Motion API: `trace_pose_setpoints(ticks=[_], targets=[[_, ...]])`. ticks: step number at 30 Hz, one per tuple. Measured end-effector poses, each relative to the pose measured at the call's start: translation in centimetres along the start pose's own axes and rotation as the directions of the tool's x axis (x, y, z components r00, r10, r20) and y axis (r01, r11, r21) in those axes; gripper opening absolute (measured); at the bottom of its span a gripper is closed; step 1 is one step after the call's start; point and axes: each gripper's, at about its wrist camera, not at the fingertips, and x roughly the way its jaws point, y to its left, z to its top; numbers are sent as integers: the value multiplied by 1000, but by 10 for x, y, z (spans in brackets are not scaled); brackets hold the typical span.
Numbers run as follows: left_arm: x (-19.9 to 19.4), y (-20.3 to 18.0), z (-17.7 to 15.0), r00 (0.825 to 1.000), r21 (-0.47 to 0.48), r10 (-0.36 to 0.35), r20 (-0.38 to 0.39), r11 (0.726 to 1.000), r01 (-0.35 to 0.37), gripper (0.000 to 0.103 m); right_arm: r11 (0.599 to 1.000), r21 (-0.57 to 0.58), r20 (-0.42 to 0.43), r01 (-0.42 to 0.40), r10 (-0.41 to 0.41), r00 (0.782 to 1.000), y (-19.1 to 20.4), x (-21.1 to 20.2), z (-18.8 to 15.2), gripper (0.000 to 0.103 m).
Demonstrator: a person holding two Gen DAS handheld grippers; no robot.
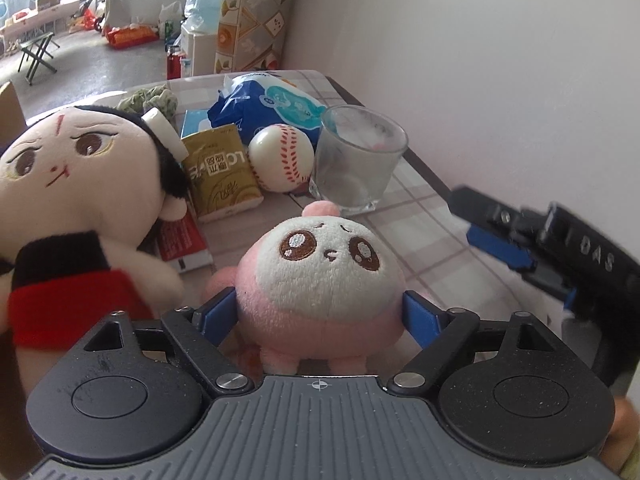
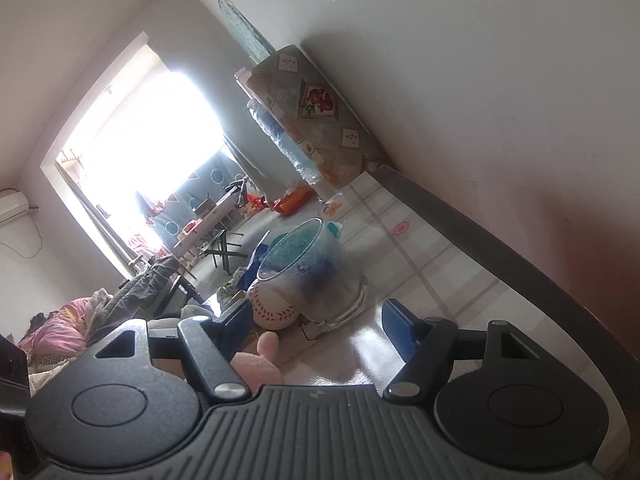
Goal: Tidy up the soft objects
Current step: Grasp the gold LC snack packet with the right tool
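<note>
A small pink and white plush (image 1: 320, 280) with brown eyes sits on the checked tablecloth (image 1: 424, 220), right in front of me. My left gripper (image 1: 318, 314) straddles its body. The blue pads (image 1: 216, 314) rest at the fur on both sides, with no squeeze showing. A big doll (image 1: 80, 184) with black hair and a red and black top leans in close on the left. My right gripper (image 1: 500, 240) reaches in from the right edge. In the right wrist view the right gripper (image 2: 316, 320) stands open and empty, the pink plush (image 2: 256, 364) low at its left finger.
Behind the plush stand a cloudy glass (image 1: 360, 160), a baseball (image 1: 280, 158), a gold packet (image 1: 220, 176), a blue wipes pack (image 1: 272, 104) and a red box (image 1: 184, 240). The wall (image 1: 500, 80) runs along the table's right edge. The floor beyond holds stools and clutter.
</note>
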Motion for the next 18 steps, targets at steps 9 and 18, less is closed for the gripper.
trace_pose_setpoints(ticks=[9,18], targets=[[-31,-12,-32,999,63,-17,30,998,15,86,989,-120,-176,-83,61,983,38,8,29,69],[-40,2,-46,996,60,37,82,997,-42,86,946,-285,-342,-154,50,938,99,52,40,64]])
